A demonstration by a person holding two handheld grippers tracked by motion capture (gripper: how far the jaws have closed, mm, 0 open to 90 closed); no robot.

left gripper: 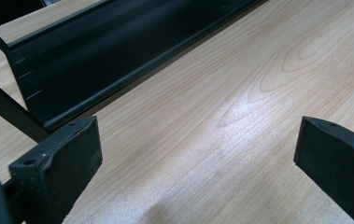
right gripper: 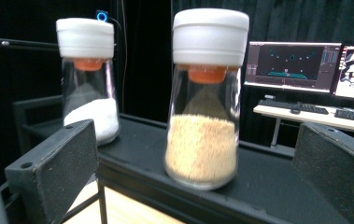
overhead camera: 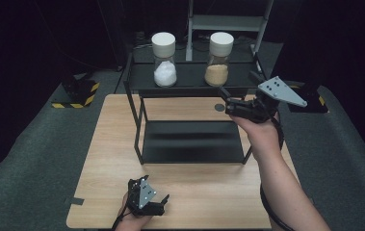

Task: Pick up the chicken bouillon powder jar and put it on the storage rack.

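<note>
The right gripper (overhead camera: 226, 98), jaws wide and empty, faces the glass jar of tan granules (right gripper: 203, 98) on the shelf's right end; smooth, breakable, best clamped mid-body.

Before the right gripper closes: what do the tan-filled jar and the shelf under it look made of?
The jar looks like clear glass, though clear plastic is possible: its tan grains show through and it glints. Its cap looks like matte white plastic. The shelf looks like black-painted metal, thin-edged with a dull sheen.
</note>
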